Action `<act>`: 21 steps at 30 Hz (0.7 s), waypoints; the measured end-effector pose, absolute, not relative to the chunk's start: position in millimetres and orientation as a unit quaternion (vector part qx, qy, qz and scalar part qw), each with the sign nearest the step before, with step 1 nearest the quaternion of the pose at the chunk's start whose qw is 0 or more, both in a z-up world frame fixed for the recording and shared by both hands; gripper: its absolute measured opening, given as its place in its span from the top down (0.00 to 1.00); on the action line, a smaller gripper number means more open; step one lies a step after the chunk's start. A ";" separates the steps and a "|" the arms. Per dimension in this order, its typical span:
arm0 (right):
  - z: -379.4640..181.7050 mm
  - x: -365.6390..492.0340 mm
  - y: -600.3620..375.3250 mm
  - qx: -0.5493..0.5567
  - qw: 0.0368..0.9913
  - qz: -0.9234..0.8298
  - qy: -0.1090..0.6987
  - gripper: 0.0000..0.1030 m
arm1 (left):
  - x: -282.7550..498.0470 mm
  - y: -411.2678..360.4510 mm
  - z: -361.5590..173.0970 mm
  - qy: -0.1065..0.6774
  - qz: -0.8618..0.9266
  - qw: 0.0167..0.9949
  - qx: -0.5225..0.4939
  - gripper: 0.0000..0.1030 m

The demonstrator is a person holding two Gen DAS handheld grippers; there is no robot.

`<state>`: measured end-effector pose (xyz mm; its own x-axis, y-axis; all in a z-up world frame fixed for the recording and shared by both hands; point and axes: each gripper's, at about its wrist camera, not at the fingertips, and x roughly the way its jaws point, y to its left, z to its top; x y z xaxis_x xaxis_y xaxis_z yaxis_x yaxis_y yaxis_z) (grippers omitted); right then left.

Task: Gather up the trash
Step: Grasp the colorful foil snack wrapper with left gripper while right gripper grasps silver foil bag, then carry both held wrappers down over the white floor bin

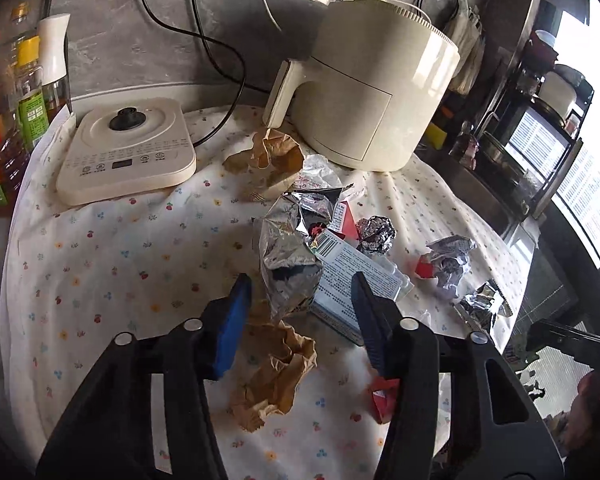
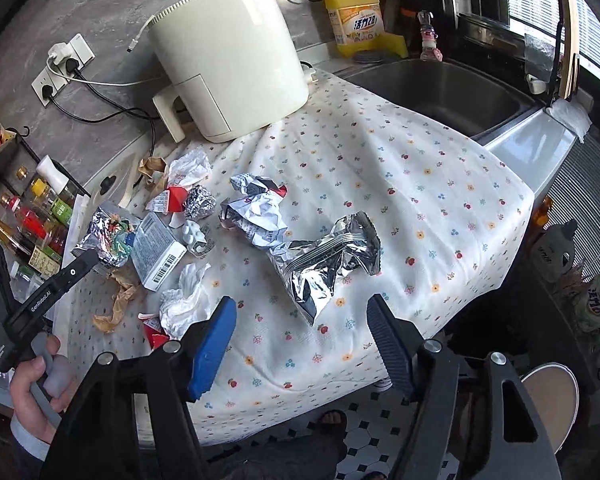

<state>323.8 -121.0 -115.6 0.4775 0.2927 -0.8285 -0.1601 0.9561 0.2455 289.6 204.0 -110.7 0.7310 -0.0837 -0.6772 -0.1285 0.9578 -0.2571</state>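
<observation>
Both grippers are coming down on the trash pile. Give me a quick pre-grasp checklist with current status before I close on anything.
1. Left gripper empty, fingers apart: ok.
2. Left target between the fingers: ok, the crumpled foil bag sits in the gap, with the white barcode box close beside the dark finger.
3. Left fingers touching the foil bag: cannot tell.
4. Right gripper empty, fingers apart: ok.
5. Right target lined up: ok, the large silver foil bag lies just ahead of the gap, not yet between the fingers.
6. Bin or bag for the trash in view: not ok, none visible.
</observation>
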 end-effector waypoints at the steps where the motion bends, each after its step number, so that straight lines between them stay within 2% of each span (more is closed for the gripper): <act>1: -120.8 329.1 -120.3 0.067 0.854 0.129 0.500 0.35 | 296.3 204.4 -112.5 0.374 0.014 0.916 -0.142 0.77; 5: -139.7 348.7 -116.3 0.072 0.843 0.114 0.521 0.35 | 305.9 210.4 -105.8 0.380 0.012 0.913 -0.149 0.90; 8: -150.6 362.7 -113.7 0.079 0.838 0.102 0.531 0.28 | 304.6 219.3 -91.5 0.369 0.012 0.917 -0.153 0.90; 13: -171.3 388.5 -101.8 0.066 0.829 0.084 0.550 0.29 | 300.8 237.7 -69.6 0.344 0.021 0.925 -0.161 0.90; 15: -171.1 394.0 -96.8 0.052 0.835 0.075 0.543 0.41 | 298.0 243.9 -64.8 0.338 0.023 0.926 -0.165 0.90; 16: -171.0 398.0 -95.0 0.048 0.833 0.076 0.546 0.52 | 296.7 246.4 -63.5 0.336 0.024 0.926 -0.168 0.90; 17: -170.3 400.5 -94.3 0.049 0.831 0.077 0.548 0.68 | 295.7 248.2 -62.6 0.335 0.024 0.927 -0.170 0.90; 21: -158.8 400.9 -97.9 0.067 0.832 0.094 0.542 0.76 | 294.6 245.8 -58.8 0.328 0.020 0.929 -0.170 0.90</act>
